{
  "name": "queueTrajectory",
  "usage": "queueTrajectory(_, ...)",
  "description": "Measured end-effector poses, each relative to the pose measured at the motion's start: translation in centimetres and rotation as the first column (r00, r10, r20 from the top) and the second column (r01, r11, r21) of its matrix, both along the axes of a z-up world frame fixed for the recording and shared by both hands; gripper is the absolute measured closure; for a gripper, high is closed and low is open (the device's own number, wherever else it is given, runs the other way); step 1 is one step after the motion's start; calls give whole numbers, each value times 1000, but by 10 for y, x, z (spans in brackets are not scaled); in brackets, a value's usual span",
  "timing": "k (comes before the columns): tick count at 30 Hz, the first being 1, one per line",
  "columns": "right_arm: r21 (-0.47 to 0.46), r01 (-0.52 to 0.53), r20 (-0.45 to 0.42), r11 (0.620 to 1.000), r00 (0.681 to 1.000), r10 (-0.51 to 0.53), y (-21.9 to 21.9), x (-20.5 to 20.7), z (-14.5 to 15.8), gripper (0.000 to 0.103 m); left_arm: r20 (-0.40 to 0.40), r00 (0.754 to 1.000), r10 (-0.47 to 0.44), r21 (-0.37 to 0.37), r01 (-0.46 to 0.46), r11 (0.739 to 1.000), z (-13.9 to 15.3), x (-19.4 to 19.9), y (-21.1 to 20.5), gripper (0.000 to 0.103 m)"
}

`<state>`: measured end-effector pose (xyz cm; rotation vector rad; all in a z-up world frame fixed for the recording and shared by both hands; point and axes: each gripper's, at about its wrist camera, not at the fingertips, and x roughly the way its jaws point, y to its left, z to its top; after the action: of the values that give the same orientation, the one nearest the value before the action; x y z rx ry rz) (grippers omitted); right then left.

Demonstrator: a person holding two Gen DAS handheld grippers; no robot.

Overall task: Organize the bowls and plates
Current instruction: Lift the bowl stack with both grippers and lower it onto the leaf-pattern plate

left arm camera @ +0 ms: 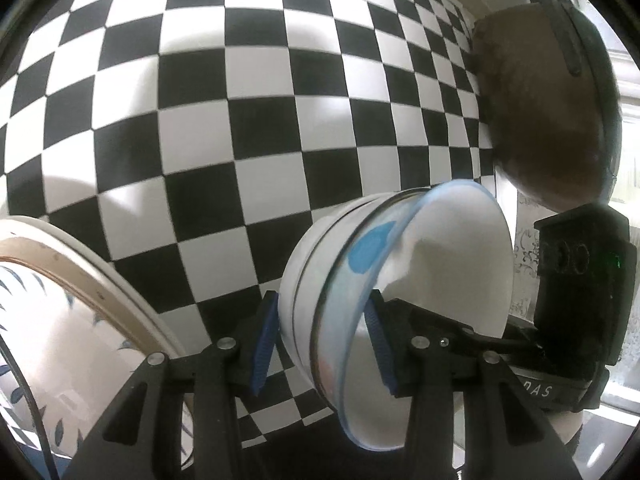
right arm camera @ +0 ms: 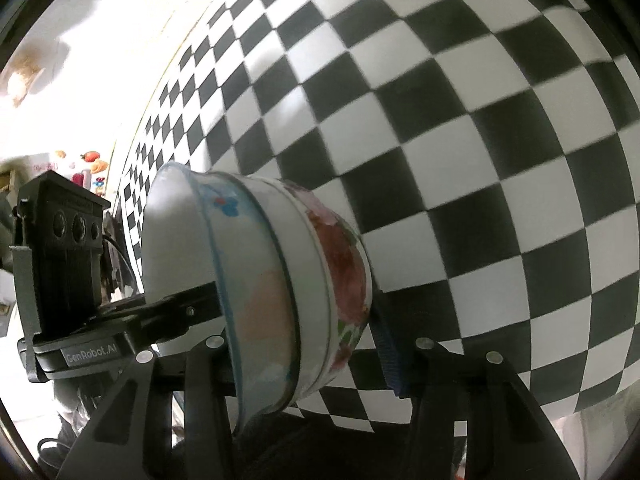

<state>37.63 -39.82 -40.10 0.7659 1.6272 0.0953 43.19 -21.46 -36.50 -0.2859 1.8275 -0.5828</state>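
Note:
A stack of nested bowls (left arm camera: 360, 280) is held on its side above the checkered tablecloth (left arm camera: 240, 100). The innermost bowl has a blue rim and blue marks; the outer ones are white, one with red flowers (right arm camera: 340, 264). My left gripper (left arm camera: 320, 340) is shut on the stack's rim, with one blue pad (left arm camera: 262, 344) outside and one inside. My right gripper (right arm camera: 304, 344) is shut on the opposite rim of the same stack (right arm camera: 256, 280). Each gripper's body shows in the other's view (left arm camera: 576, 280) (right arm camera: 60, 256).
A large plate (left arm camera: 80, 300) with a tan rim and blue leaf pattern lies at the lower left of the left wrist view. A person's arm (left arm camera: 548, 100) with a dark strap is at the upper right. The checkered cloth (right arm camera: 440, 140) covers the table.

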Motion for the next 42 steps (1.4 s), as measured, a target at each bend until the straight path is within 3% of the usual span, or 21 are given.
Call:
queueTrajectory(10,-55,-80,77,995,993,84,40,31,28,54,64,996,62,-14,-61,998,20,6,24,63)
queueTrajectory(14,-56,-90,76,994,993,94,41,33,26,54,62,994,85,-10,-85,996,17,7,30,63)
queueTrajectory(23,-88,-151,134,985,978,161,74,45,50,54,119,984,130,-18,-129,991,51,3,64,63)
queueTrajectory(32,-55,-242,184,969,951,248,139,55,73,54,164,966,202,12,-207,978,81,-10,127,64)
queueTrajectory(42,-19,-347,190,938,920,344,210,56,65,54,173,942,289,58,-303,951,70,-19,183,63)
